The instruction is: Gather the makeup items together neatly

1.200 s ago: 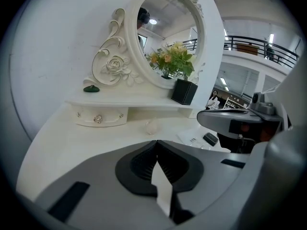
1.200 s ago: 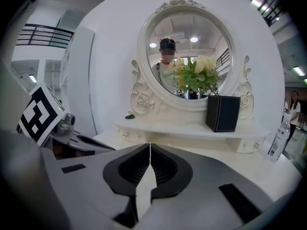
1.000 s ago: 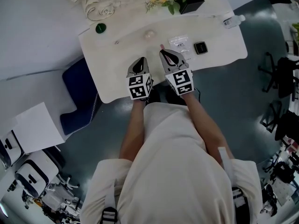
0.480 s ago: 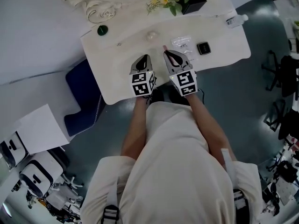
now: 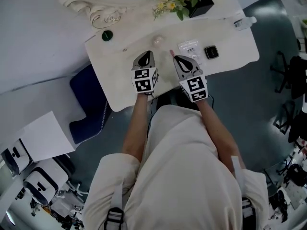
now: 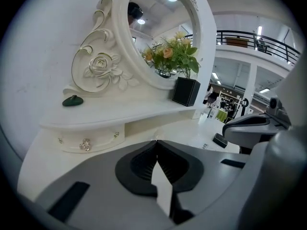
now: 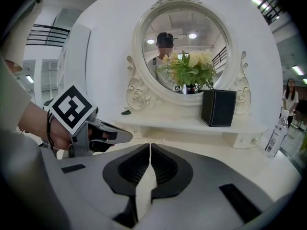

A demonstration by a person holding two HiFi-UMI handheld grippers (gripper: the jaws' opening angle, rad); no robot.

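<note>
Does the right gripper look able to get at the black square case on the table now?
Probably yes. The black square case lies to the right of the right gripper, with bare tabletop between them; the clear packet sits just off that path. The shut jaws must open first.

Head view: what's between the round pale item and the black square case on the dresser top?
A clear packet lies between the round pale item and the black square case. The head view shows it.
</note>
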